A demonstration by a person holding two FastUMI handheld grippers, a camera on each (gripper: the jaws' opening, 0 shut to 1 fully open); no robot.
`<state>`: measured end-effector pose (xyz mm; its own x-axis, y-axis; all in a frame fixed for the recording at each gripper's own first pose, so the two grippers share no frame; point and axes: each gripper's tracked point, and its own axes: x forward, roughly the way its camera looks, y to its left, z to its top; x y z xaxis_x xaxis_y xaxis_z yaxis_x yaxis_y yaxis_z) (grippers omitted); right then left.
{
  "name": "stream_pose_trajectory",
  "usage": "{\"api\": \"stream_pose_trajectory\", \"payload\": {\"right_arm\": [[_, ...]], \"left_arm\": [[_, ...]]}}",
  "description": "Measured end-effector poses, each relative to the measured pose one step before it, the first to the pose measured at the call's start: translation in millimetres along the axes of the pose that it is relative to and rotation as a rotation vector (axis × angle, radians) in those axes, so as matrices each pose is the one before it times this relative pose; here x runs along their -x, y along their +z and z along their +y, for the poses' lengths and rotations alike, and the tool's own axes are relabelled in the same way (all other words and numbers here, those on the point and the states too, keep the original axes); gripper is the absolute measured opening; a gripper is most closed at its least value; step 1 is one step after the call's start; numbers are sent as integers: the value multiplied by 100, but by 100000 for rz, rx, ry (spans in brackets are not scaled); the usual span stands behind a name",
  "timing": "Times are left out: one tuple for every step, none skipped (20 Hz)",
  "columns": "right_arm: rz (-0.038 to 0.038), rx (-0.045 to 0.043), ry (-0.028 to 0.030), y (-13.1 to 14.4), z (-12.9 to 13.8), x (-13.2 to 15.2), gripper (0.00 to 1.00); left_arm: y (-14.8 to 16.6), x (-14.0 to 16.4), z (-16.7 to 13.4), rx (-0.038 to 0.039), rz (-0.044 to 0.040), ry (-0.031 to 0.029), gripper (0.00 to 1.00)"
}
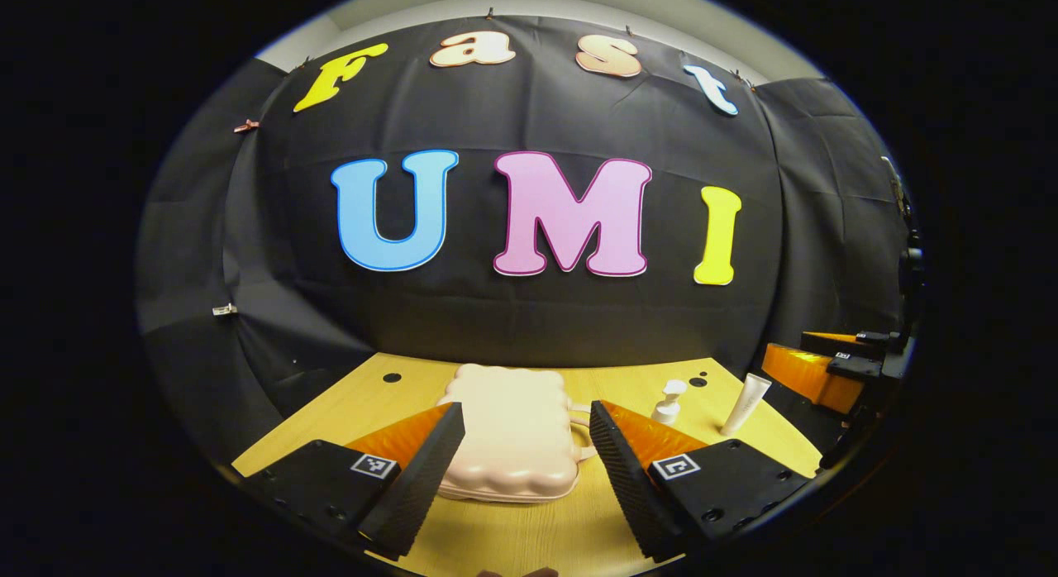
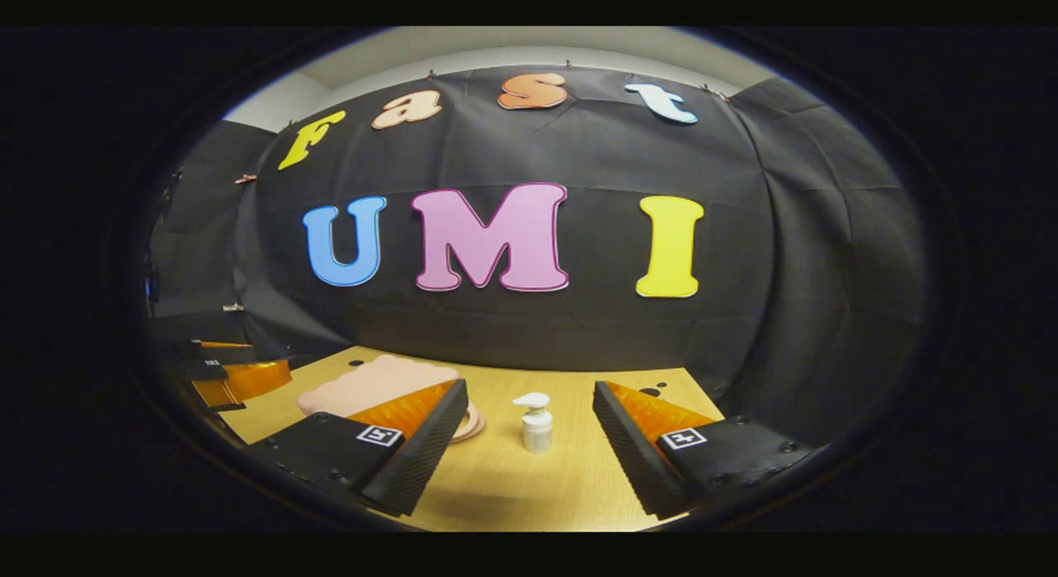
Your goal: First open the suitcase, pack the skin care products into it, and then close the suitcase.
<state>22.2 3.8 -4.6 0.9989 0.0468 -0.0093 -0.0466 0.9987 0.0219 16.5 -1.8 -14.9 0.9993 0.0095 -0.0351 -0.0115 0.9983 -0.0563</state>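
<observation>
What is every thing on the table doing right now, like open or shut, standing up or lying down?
suitcase: shut, lying flat on the table.
pump bottle: standing upright, not held.
tube: leaning, apart from the pump bottle, not held.
left gripper: open, holding nothing, suitcase ahead between its fingers.
right gripper: open, holding nothing, pump bottle ahead between its fingers.

tabletop: light wood, dark round holes near far edge | suitcase: pale pink, scalloped, closed, lying flat, handle toward the bottles | pump bottle: white, upright, beside suitcase | tube: white, standing on its cap end, leaning, near pump bottle
</observation>
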Motion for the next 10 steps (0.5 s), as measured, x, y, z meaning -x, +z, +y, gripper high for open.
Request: {"api": "stream_pose_trajectory", "payload": {"right_arm": [[-289,509,-235,188,-218,-88,97],[-774,410,-325,327,-293,-120,97],[-575,402,-655,201,-354,-14,97],[-101,721,-945,-279,-135,170,97],[115,918,-760,-117,-456,-117,97],[672,554,-174,-323,-373,59,97],[1087,241,134,-536,-267,162,97],[783,630,-389,-275,-402,208,97],[483,986,-862,-286,-595,184,97],[454,998,-1103,-306,-688,130,97]], "left_arm": [[-40,-449,-841,-457,1021,-2697,96],[-183,-647,-968,-485,860,-2957,96],[-306,-803,-1168,-582,1477,-3102,96],[-457,-1018,-1126,-942,1522,-3057,96],[-363,-1135,-1238,-1360,1658,-3654,96],[-814,-1625,-1351,-1261,2231,-3727,96],[-780,-1457,-773,-773,2790,-2196,96],[-768,-2041,-779,-693,3136,-2288,96],[-508,-1685,-475,-247,2266,-1398,97],[-713,-1813,-458,183,2636,-1155,97]]}}
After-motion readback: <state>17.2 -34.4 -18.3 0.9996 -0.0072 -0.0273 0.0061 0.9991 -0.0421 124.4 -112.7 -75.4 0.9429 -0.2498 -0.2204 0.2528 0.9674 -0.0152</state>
